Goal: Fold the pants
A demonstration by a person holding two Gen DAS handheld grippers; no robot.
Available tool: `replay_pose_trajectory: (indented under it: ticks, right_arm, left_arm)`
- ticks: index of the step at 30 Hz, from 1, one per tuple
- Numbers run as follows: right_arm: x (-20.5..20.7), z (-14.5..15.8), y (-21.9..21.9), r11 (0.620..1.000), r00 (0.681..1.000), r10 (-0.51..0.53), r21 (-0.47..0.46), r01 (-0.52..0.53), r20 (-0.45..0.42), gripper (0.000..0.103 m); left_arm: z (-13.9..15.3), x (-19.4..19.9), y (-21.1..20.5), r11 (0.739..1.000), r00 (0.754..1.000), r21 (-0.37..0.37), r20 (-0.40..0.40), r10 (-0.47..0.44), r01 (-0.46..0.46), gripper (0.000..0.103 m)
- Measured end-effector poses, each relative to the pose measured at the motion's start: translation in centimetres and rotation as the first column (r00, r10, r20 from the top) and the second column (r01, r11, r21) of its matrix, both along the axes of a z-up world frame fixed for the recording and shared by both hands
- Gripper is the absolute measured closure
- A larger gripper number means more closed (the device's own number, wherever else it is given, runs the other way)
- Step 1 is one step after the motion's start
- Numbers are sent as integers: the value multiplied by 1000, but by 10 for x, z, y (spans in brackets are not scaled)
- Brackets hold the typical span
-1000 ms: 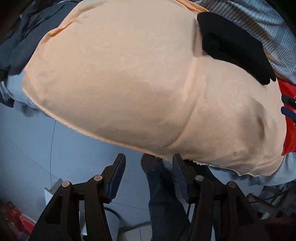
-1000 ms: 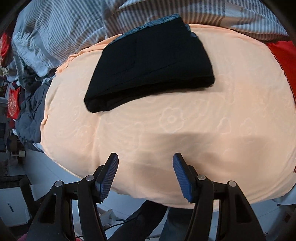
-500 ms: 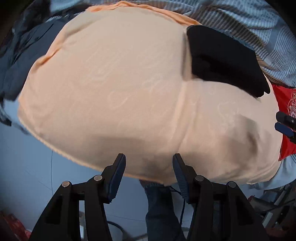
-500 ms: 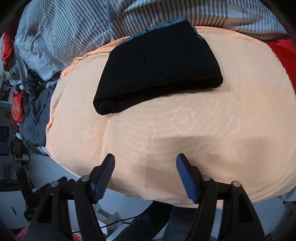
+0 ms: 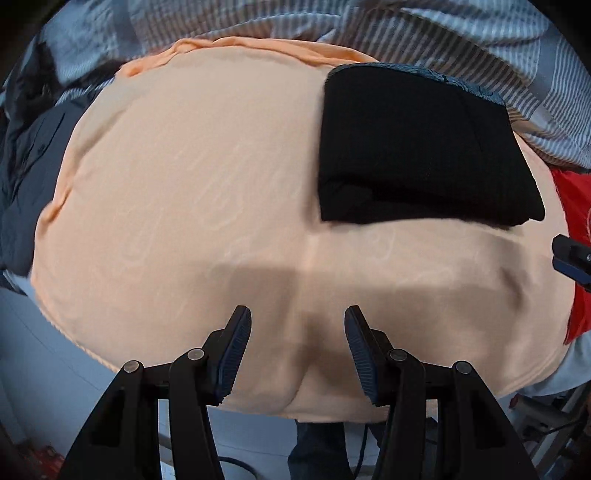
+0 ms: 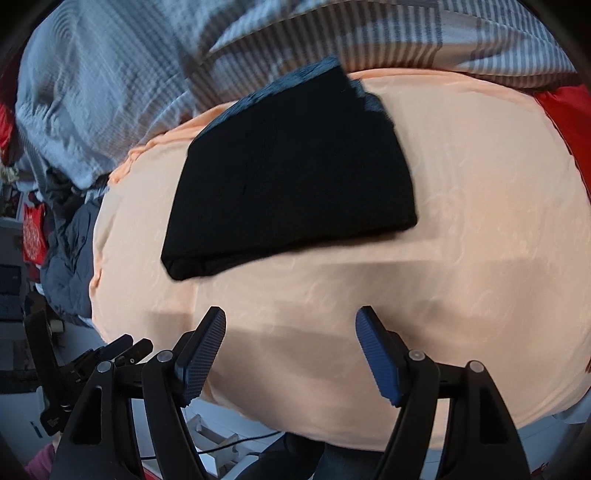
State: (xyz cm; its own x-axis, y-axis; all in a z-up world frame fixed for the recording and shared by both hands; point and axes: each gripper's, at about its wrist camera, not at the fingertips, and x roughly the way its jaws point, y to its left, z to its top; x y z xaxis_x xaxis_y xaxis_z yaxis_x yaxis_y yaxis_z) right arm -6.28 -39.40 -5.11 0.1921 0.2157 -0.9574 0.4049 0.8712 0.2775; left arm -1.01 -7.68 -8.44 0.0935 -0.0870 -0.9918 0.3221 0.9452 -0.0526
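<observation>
- Lying folded into a thick black rectangle, pants [image 5: 417, 147] [image 6: 291, 173], on a peach sheet [image 5: 207, 192] [image 6: 480, 229] embossed with a faint pattern
- Sitting toward the far right of the sheet in the left wrist view, toward the far middle in the right wrist view; folded edge facing the cameras, layers visible at the near left corner
- Touching at the far edge a strip of dark blue patterned fabric [image 5: 458, 79] [image 6: 280, 86] that peeks out from under
- Hovering over the near part of the sheet, left gripper [image 5: 297, 352], jaws released and parted, nothing between them, well apart from the pants
- Hovering likewise over the near part of the sheet, right gripper [image 6: 290, 350], jaws spread wide and empty, pads clear of the cloth, the pants beyond the tips
- Showing at the right edge of the left wrist view, only the black and blue tip of the right gripper; at the lower left of the right wrist view, part of the left one
- Bunched behind the sheet, a grey and white striped duvet [image 5: 424, 33] [image 6: 110, 85]
- Heaped to the left, dark grey clothing [image 5: 26, 177] [image 6: 70, 258]; to the right, red fabric [image 5: 574, 206] [image 6: 569, 122]
- Standing below the near edge, a person's leg in dark trousers [image 5: 317, 450] on a pale floor [image 5: 44, 369]
</observation>
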Motion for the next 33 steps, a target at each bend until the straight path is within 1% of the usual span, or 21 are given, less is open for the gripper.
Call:
replay_pose_trajectory:
  ticks: [7,16,18,20,21,22,23,25,27,28,30,31,32,33]
  right_arm:
    - [12,-5,-34,999,999,-31,14,32,-10,27]
    - [33,-9,-63,999,999,-43,-2,43,9,27]
    - [39,-9,-68,999,999,-33,-3,33,20,33]
    - [46,-12,-72,1000,1000,-23,9,22,20,52]
    - [49,-13,-74,1000,1000,-18,18,18,20,59]
    - [52,-14,-75,1000,1000,-14,25,13,22,71]
    - [55,-14,-76,1000,1000,-5,30,4,24,75]
    - [62,-15,-75,1000,999,23,18,-24,33,75]
    - [67,-22,-73,998,998,65,7,-65,13,75]
    - [68,-26,-76,998,998,62,26,-62,7,75]
    - [68,-28,-89,996,999,25,83,-27,28,74]
    - [68,-29,-97,994,999,-1,112,-3,37,61]
    - [67,-30,-109,989,998,-38,144,30,50,33]
    - [67,-31,-117,985,996,-62,168,50,67,22]
  left_arm:
    - [-4,20,-40,1000,1000,17,-14,-24,25,49]
    - [-2,43,-66,1000,1000,26,-6,-15,15,49]
    - [1,53,-71,1000,1000,15,-2,9,-9,49]
    - [3,62,-74,1000,1000,8,5,27,-27,49]
    - [3,68,-76,1000,999,7,12,30,-31,49]
    - [3,73,-79,999,999,7,19,32,-33,49]
    - [4,78,-82,999,999,8,28,32,-32,49]
    - [4,86,-88,1000,999,15,43,26,-27,49]
    - [3,96,-91,999,998,20,63,25,-27,49]
    - [2,102,-91,999,997,17,66,30,-31,49]
    - [0,116,-87,999,997,-11,66,50,-50,49]
    - [-2,123,-84,998,996,-30,62,61,-59,49]
    - [-6,132,-80,996,996,-56,51,69,-66,49]
    - [-11,140,-76,995,997,-80,33,70,-68,49]
